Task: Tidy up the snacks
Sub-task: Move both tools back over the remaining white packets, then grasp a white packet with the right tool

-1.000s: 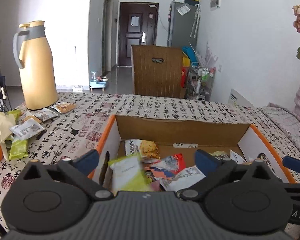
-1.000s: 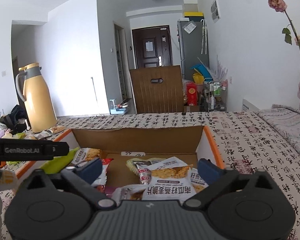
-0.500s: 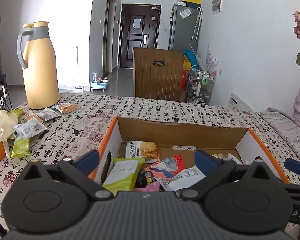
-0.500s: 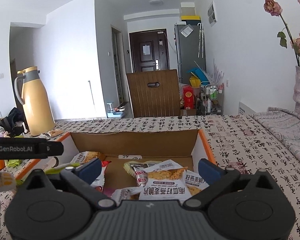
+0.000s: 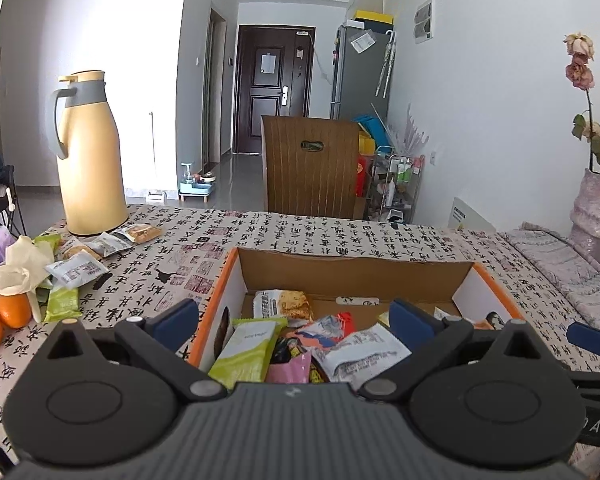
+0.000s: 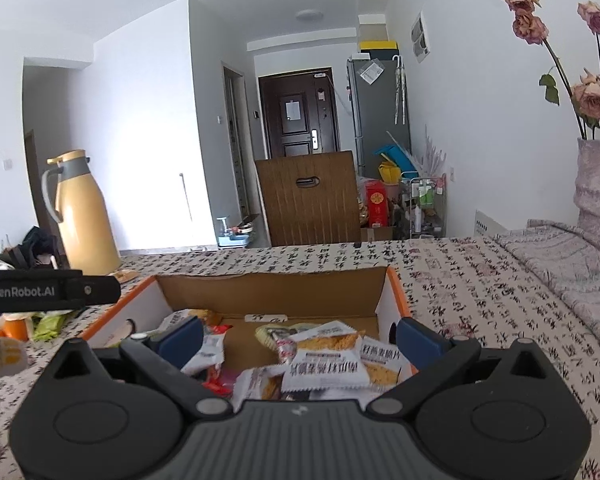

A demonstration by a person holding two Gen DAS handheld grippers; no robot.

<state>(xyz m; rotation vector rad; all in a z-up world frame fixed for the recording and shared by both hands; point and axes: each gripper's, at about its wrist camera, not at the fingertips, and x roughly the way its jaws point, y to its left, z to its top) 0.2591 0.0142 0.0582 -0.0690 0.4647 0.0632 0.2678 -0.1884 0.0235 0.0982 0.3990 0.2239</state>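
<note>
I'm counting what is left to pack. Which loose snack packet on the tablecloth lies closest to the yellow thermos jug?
The clear packet showing a brown biscuit, beside the yellow thermos jug. The other loose packets, such as the green packet, lie farther from it.

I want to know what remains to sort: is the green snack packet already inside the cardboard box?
Inside. The green snack packet lies in the cardboard box near its left wall, among other wrappers.

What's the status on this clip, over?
Left tool open, empty; right tool open, empty. Both over cardboard box holding snack packets. More packets loose by thermos. Nothing blocking.
</note>
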